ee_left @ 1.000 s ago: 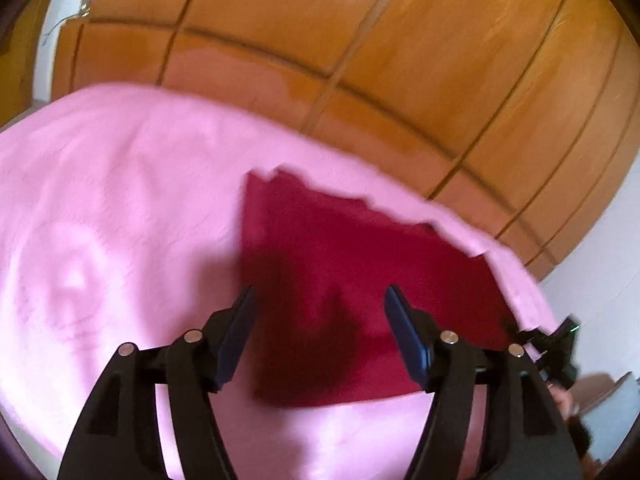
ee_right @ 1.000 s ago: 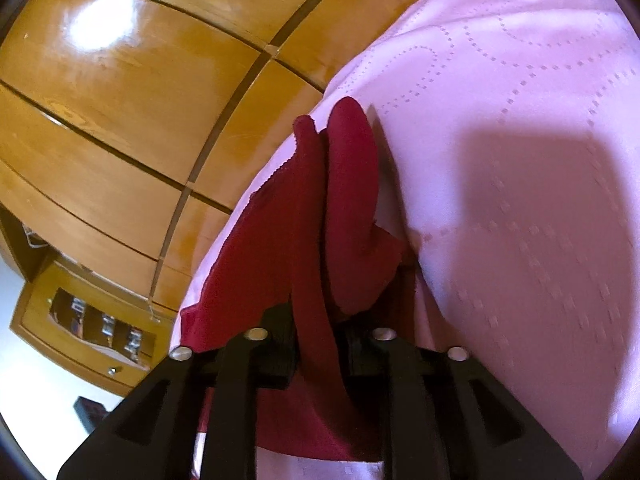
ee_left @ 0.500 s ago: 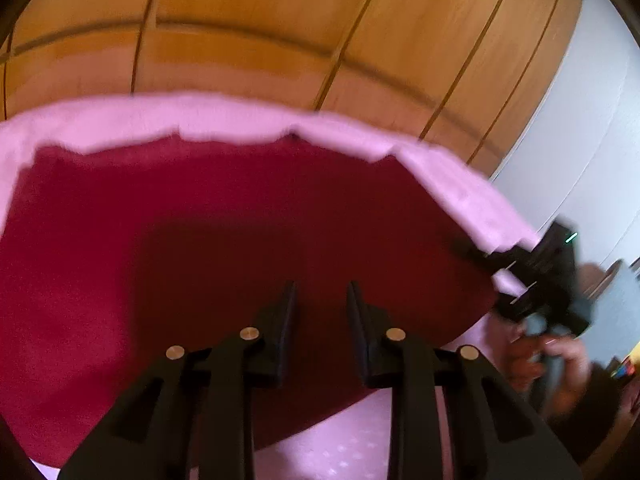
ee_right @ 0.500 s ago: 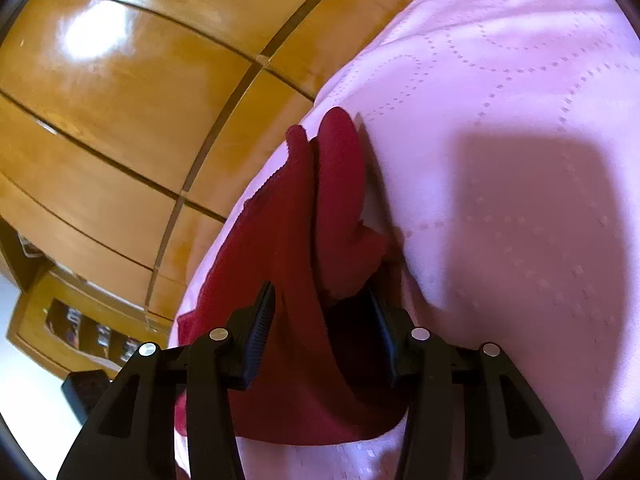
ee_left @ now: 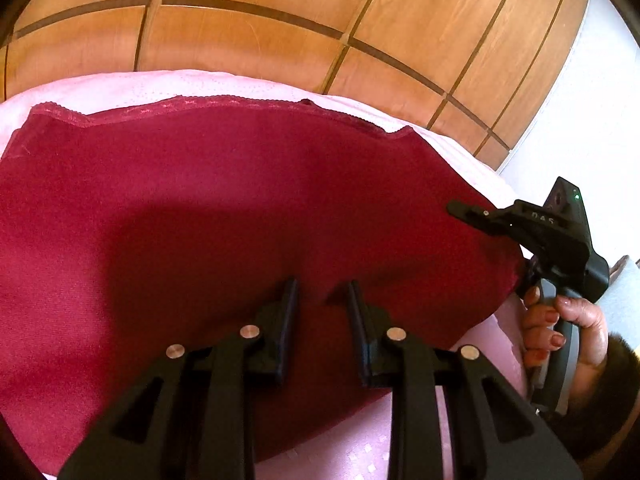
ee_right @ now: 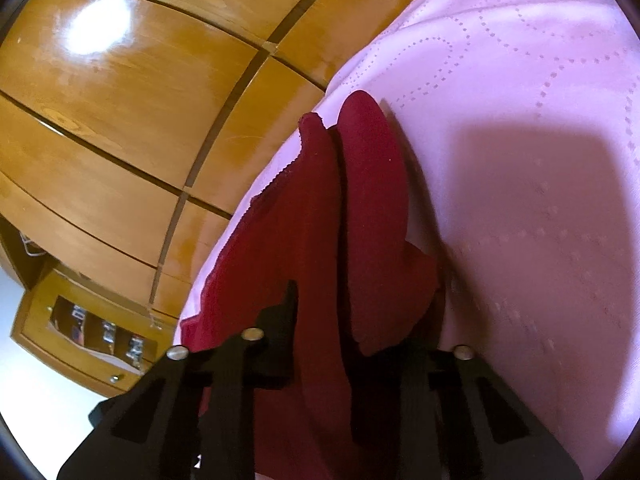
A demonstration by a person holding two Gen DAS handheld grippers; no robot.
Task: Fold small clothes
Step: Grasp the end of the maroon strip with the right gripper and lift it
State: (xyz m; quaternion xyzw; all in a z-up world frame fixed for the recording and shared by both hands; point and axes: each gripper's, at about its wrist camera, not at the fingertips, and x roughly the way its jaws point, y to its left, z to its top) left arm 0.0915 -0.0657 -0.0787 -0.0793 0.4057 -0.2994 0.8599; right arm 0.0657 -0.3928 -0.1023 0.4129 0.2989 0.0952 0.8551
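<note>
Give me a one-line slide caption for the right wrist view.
Right gripper pinching a raised fold of the dark red garment on a pink quilted bedspread.

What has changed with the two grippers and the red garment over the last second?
The left gripper moved in over the red garment, which now fills its view, and its jaws narrowed, with a small ridge of cloth between them. The right gripper opened briefly, and its jaws have just been closing again on the bunched edge. The pink cover stayed put.
</note>
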